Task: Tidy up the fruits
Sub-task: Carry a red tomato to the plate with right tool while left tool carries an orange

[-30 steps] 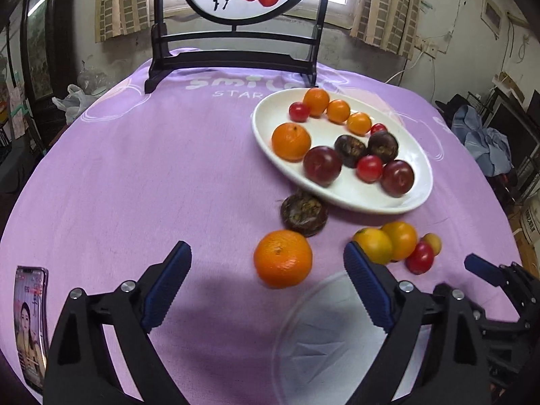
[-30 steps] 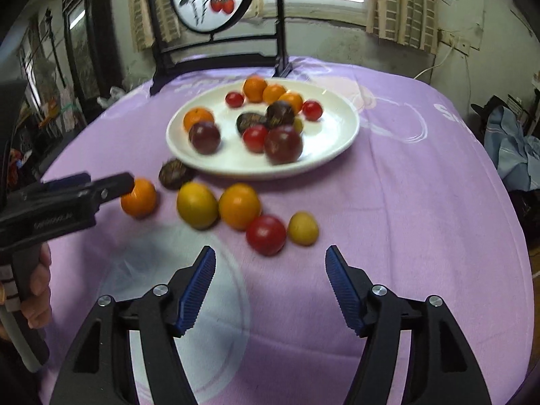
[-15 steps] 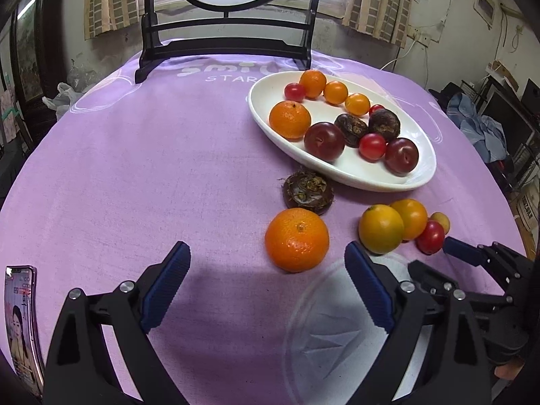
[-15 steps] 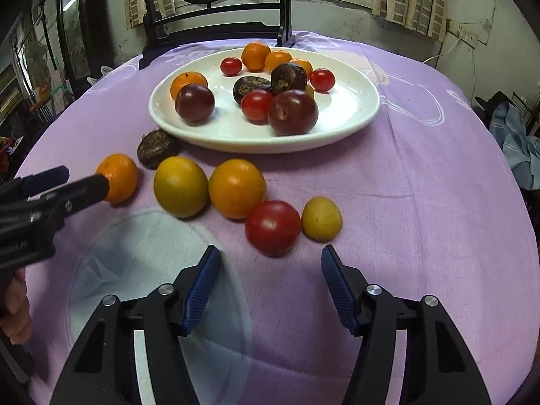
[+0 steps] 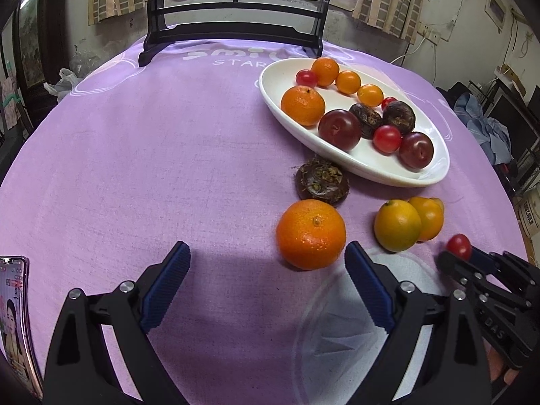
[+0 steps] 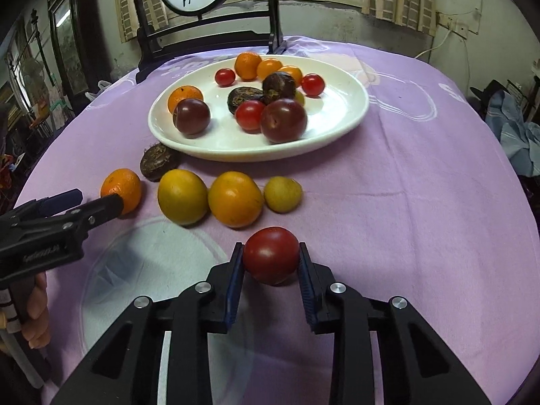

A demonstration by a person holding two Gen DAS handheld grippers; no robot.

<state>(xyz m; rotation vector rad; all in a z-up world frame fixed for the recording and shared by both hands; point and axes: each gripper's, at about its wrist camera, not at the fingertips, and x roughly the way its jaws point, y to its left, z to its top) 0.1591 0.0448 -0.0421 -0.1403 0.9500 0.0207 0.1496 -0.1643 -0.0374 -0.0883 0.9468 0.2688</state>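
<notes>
presently: right gripper (image 6: 271,263) clamped a tomato (image 6: 271,255); left gripper (image 5: 266,287) gaped beside an orange (image 5: 310,234).

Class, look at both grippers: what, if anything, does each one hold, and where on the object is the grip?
The right gripper holds the red tomato, its pads pressed on the tomato's left and right sides. The left gripper is open and holds nothing; the orange lies just ahead of it.

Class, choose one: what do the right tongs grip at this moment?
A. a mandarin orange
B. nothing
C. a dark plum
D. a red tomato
D: the right tongs are closed on the red tomato, one blue pad pressed against each side of it, just short of the loose fruit beside the white plate.
</notes>
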